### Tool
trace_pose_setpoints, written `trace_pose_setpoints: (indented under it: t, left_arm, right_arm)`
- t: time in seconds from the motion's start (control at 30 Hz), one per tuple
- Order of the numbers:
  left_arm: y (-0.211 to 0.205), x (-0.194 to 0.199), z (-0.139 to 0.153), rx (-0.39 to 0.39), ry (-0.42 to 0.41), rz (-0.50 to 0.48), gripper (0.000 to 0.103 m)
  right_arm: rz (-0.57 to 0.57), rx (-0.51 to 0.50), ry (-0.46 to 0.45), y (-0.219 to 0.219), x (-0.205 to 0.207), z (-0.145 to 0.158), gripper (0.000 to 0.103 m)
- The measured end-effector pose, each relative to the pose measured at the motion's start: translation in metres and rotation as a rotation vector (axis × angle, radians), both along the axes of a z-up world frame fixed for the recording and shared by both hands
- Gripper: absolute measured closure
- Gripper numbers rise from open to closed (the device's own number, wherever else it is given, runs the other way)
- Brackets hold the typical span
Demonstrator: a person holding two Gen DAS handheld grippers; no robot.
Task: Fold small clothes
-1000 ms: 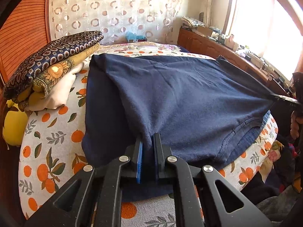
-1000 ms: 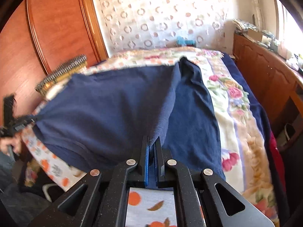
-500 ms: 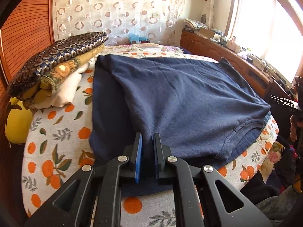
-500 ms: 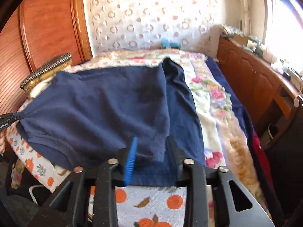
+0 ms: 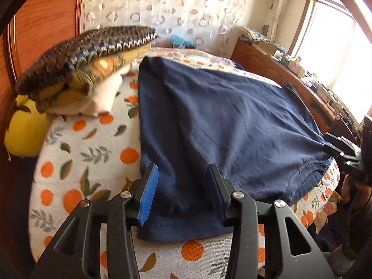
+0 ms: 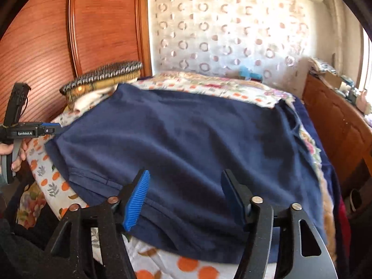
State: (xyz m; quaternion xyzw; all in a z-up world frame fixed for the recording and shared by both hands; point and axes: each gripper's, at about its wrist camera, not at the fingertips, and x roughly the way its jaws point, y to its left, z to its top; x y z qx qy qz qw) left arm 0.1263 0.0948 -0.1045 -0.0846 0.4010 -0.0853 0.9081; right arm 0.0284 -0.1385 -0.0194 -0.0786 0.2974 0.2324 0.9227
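Nearest the left wrist camera, the left gripper stands with its jaws apart, having just been opening; the hem of the navy shirt lies between the fingers, but the pads do not press on it. In the right wrist view the right gripper is spread wider still, its jaws also having just been opening, with the shirt's near edge below and between them, untouched by either pad. The shirt lies folded over itself, flat on the orange-print bedspread, its collar near the bed's edge. A hand at the left border of the right wrist view holds the other gripper's handle. Beyond the shirt, at the wooden headboard, sits a stack of folded fabrics beside a yellow cushion. Farthest back hangs a circle-patterned curtain
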Motion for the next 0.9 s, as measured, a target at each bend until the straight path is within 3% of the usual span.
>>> trace_pose_setpoints:
  t: [0.27, 0.33, 0.4, 0.43, 0.57, 0.7, 0.9]
  left_arm:
    - [-0.008, 0.004, -0.009, 0.023, 0.022, -0.008, 0.054]
    - [-0.013, 0.003, -0.009, 0.042, 0.019, -0.017, 0.043]
    - [-0.016, 0.002, -0.009, 0.051, 0.021, -0.027, 0.024]
    - [-0.019, 0.002, -0.010, 0.059, 0.023, -0.033, 0.023]
    - [-0.023, -0.002, -0.005, 0.107, 0.009, -0.005, 0.023]
    - [-0.016, -0.005, 0.003, 0.104, -0.015, 0.034, 0.023]
    - [-0.004, 0.000, -0.010, 0.049, 0.042, 0.069, 0.023]
  right_arm:
    - [-0.051, -0.057, 0.077, 0.013, 0.034, -0.036, 0.032]
    - [-0.062, -0.059, 0.074, 0.018, 0.040, -0.037, 0.031]
    - [-0.066, -0.058, 0.077, 0.019, 0.040, -0.038, 0.029]
    - [-0.065, -0.058, 0.076, 0.020, 0.040, -0.038, 0.029]
    - [-0.065, -0.057, 0.069, 0.020, 0.036, -0.038, 0.029]
    - [-0.065, -0.055, 0.063, 0.014, 0.028, -0.038, 0.028]
    - [-0.062, -0.054, 0.063, 0.011, 0.028, -0.038, 0.028]
